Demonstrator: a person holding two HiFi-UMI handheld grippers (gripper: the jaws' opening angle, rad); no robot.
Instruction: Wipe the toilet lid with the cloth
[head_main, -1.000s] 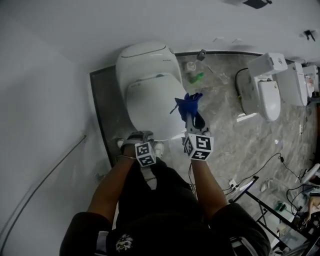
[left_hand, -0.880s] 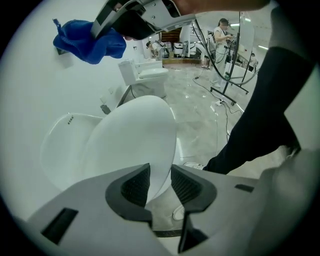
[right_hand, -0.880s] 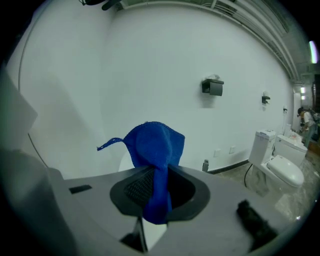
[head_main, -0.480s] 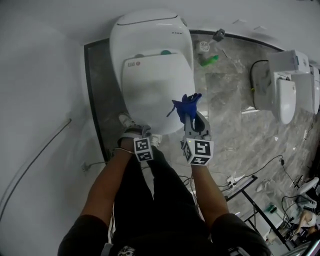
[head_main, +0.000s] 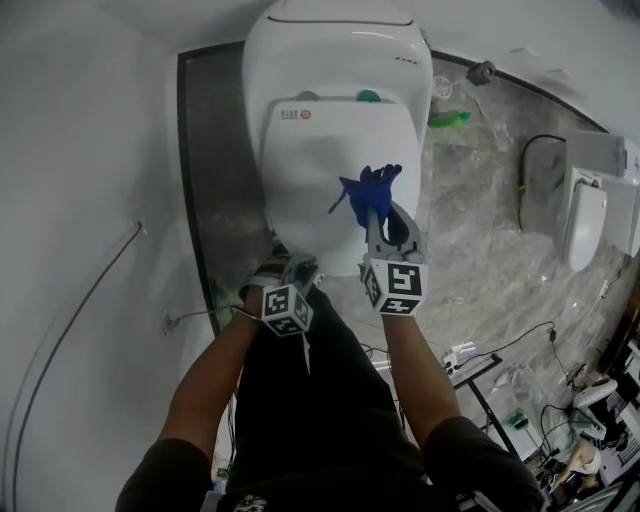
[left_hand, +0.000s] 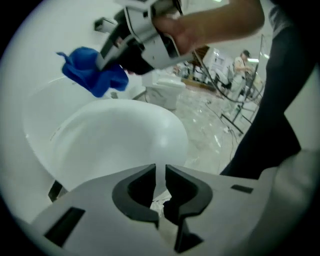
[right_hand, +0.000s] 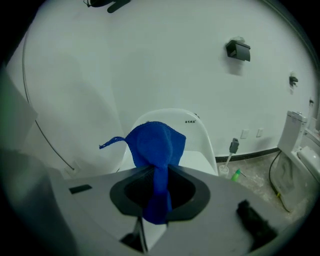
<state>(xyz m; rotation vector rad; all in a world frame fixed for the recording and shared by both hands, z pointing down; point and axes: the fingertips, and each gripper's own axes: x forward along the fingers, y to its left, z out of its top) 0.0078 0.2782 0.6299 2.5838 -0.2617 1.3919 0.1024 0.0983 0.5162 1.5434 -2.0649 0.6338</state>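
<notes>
Looking steeply down at a plain white wall and grey marble floor. Smack in the middle, a white toilet with the toilet lid shut. Over at the right edge, a second toilet, well apart from the first. Holding a gripper in each hand, bare forearms stretched out toward the bowl. Clamping a blue cloth tight in the right gripper, bunched up past the jaws with a tail hanging back between them. Hovering it over the front right part of the lid, apparently not touching, going by the left gripper view. Just been closing the left gripper down by the lid's front rim: only a skinny slit now, nothing pinched in it. Also spotted: a small green bottle on the floor beside the toilet.
</notes>
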